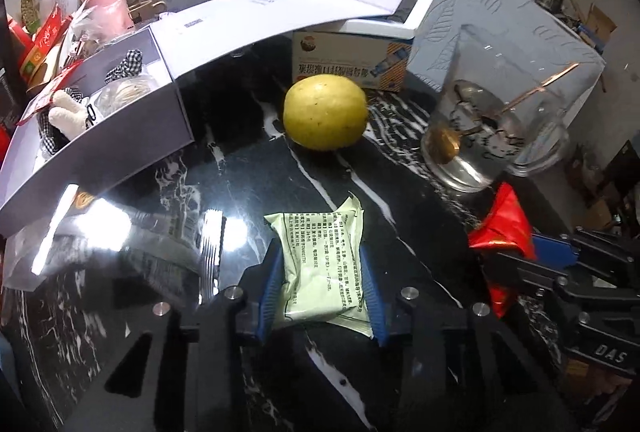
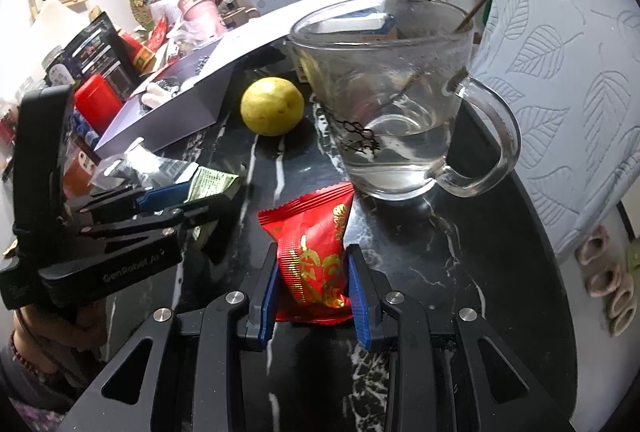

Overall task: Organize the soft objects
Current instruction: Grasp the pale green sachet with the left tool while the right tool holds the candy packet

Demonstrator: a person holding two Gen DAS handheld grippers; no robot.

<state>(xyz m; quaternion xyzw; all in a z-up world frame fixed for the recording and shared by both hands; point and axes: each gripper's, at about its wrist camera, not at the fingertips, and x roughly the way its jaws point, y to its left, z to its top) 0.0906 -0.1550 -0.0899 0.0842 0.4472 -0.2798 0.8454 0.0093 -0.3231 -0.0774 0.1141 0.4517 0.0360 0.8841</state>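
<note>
1. Pale green packet [image 1: 320, 264] sits squarely between the blue pads of the left claw [image 1: 322, 288], printed side up, both pads pressed against its sides: that claw is clenched on it, low over the black marbled worktop [image 1: 224, 168].
2. Over to the right claw [image 2: 313, 292]: it is clamped on the red packet [image 2: 312, 256], gold print facing the camera, the pads pinching its lower half while its crimped top edge juts forward.
3. The two claws are side by side. From the right wrist view the left claw [image 2: 172, 200] comes in from the left edge with a corner of the pale green packet [image 2: 212, 184] poking out of it; from the left wrist view the red packet [image 1: 504, 232] shows at the right edge.
4. Ahead of both, a yellow-green fruit [image 1: 325, 114] rests on the worktop, near but apart from the packets.
5. Right of the fruit stands a glass mug [image 2: 384, 92] with a little clear liquid in the bottom and a thin stick [image 2: 480, 2] leaning out over its rim; the red packet's top edge is just beside the mug's base.
6. On the left lies an open white box [image 1: 100, 152], lid flap raised, with a white plush toy [image 1: 72, 114] and checked fabric inside.
7. Behind the fruit, a printed carton [image 1: 352, 58] sits under the box's flap.
</note>
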